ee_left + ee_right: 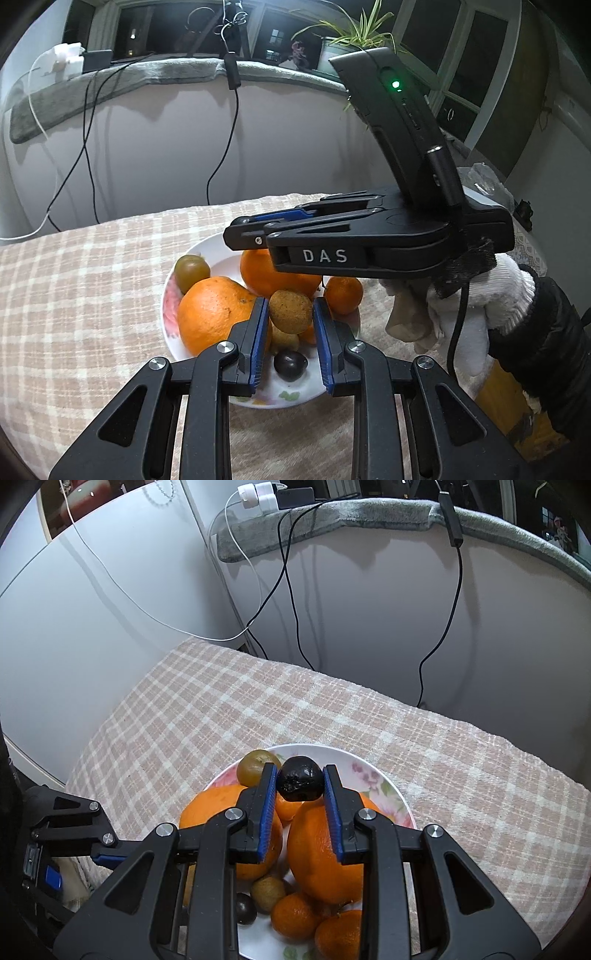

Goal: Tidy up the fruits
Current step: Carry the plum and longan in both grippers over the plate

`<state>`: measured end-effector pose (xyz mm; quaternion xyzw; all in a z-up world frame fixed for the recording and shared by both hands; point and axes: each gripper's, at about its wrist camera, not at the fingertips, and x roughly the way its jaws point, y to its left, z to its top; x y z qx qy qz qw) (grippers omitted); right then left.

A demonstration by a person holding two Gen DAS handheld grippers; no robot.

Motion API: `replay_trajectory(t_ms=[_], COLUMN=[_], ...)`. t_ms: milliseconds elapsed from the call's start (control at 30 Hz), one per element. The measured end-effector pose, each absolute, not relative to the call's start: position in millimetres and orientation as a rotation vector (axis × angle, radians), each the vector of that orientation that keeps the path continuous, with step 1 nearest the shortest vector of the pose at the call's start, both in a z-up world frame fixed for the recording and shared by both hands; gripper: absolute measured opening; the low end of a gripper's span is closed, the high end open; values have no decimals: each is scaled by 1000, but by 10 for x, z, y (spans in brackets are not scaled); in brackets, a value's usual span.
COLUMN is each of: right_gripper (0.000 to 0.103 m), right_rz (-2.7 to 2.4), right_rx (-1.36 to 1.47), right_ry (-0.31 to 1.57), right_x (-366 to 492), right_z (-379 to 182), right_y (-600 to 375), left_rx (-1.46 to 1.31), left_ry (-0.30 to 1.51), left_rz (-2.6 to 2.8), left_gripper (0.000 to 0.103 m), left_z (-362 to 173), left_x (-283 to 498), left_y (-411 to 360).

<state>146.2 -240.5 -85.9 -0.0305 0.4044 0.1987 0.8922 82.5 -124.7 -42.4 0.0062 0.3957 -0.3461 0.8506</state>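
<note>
I am holding my right gripper [300, 781] over the plate [384, 786], its blue pads pressing on both sides of a dark plum [300, 778]. Below it, two big oranges [321, 853] are lying side by side, with a greenish fruit [251, 766] at the far left rim. Nearer to me, a small brown fruit [267, 893], another dark plum [245, 908] and two tangerines [293, 915] are crowding together. The plate is sitting on a checked cloth [461, 775]. My left gripper [74, 830] is showing at the left edge.

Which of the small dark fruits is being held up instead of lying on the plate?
The wrinkled black fruit, pinched in the right hand-held gripper above the oranges. The other dark one lies loose on the plate.
</note>
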Motion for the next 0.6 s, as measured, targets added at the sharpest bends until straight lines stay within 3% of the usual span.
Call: replay_trajectory(t_ms=[600], right_gripper=[26], right_rz=[411], right_rx=[-58], right_ry=[841], right_x=[1480], right_z=[-883], right_y=[-2418], left_rx=[35], left_ry=[837], left_rz=[-728], left_gripper=[23], left_z=[-448], left_x=[849], left_y=[-1354])
